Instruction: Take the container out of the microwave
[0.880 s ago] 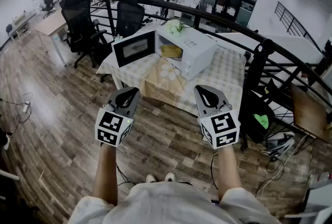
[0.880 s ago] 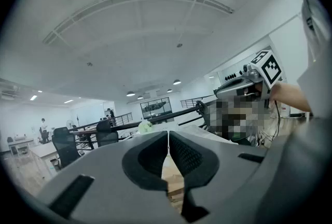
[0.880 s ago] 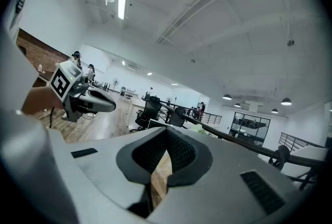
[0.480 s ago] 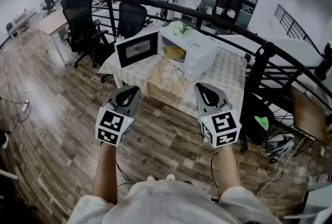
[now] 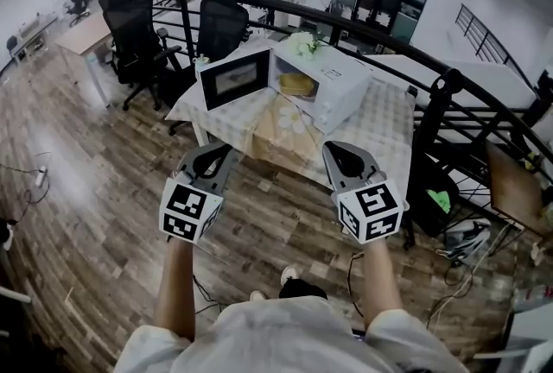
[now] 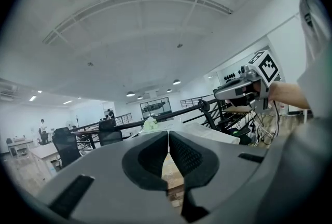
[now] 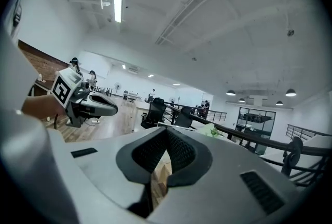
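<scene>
A white microwave (image 5: 333, 82) stands on a table with a checked cloth (image 5: 380, 125), ahead of me. Its door (image 5: 236, 79) hangs open to the left. Inside sits a yellow container (image 5: 297, 84). Both grippers hover level over the wooden floor, short of the table and apart from it. My left gripper (image 5: 217, 157) is shut with nothing in it; its pads meet in the left gripper view (image 6: 168, 137). My right gripper (image 5: 342, 157) is also shut and empty, and its fingertips touch in the right gripper view (image 7: 166, 132).
Black office chairs (image 5: 136, 39) stand left of the table. A curved black railing (image 5: 449, 91) runs behind it and down the right side. A pale green bunch (image 5: 302, 43) lies on top of the microwave. Cables and a green object (image 5: 441, 201) lie on the floor at right.
The table and microwave have come nearer and sit slightly higher and more central in the head view. Both grippers keep their places in the view and stay shut.
</scene>
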A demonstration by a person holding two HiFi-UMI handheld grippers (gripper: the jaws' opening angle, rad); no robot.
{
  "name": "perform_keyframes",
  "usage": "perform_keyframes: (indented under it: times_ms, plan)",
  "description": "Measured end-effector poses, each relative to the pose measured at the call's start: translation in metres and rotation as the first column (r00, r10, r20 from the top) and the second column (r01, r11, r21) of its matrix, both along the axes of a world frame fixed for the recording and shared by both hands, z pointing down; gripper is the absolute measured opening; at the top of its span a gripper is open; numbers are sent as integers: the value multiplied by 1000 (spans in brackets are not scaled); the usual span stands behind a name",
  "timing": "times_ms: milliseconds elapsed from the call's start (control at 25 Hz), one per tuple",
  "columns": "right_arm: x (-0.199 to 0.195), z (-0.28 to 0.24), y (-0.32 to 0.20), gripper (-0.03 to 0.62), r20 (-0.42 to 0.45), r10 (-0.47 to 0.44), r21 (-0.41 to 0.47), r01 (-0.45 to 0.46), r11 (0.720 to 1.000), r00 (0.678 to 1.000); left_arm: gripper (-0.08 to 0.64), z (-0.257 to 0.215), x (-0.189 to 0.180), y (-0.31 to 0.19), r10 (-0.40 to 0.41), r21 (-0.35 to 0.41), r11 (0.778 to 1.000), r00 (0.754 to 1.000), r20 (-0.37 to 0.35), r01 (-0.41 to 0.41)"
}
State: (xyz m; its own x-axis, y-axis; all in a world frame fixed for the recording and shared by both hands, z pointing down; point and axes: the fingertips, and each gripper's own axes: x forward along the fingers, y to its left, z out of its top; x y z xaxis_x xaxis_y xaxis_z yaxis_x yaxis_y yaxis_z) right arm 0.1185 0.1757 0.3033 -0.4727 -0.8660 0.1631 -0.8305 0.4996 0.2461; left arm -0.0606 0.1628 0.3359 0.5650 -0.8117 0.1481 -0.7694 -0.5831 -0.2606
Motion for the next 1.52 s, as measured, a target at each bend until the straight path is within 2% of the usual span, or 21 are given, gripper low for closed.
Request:
perform_keyframes:
  times_ms: [200,560,800,1200,1520]
  plan:
    - [-14,12,-11,14,-35,-26,-17,26,1000,999,25,11,-5,-14,12,-10,1000,1000,-4,-12]
    - [-18,13,-73,14,-23,-28,-9,27,1000,999,25,13,-9,-77,19,-8,1000,1000,0,-19]
    - [-9,16,-142,14,44,-56,-10,57,998,997,25,20,3,-146,16,-18,1000,1000,17,-16]
    - [24,23,-285,12,45,-67,-32,69,997,997,25,20,37,-283,12,-40,999,1000,20,-12]
    - [45,23,-365,12,43,-76,-34,78,996,996,25,15,56,-360,-20,-38,999,1000,21,21]
